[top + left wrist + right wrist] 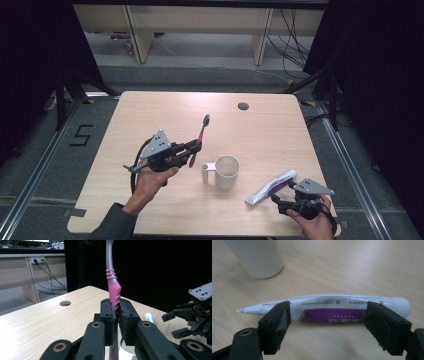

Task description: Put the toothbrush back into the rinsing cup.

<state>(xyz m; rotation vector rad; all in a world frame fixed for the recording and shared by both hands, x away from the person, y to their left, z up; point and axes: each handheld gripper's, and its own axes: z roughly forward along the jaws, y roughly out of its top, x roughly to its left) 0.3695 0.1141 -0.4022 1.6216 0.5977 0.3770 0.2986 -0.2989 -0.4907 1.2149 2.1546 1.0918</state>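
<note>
A person seated at a light wooden table works two hand-held claws among three bathroom items: one toothbrush, one mug and one tube of toothpaste.

The left claw is clamped on the pink-and-grey toothbrush, gripping it at the handle and holding it clear of the table, its dark bristle head pointing toward the far edge. In the left gripper view, the two black pads press against the pink ribbed grip of the toothbrush from both sides, the shaft rising upright out of the left claw.

The single white mug stands upright near the table's middle, handle toward the left hand, just beside the held brush.

The one white-and-purple toothpaste tube lies flat on the table to the mug's right. The right claw rests at its near side with its jaws apart; in the right gripper view the right claw frames the toothpaste tube lengthwise, neither pad pressing on it, the cap end toward the right pad.

A round cable hole marks the table's far side.
</note>
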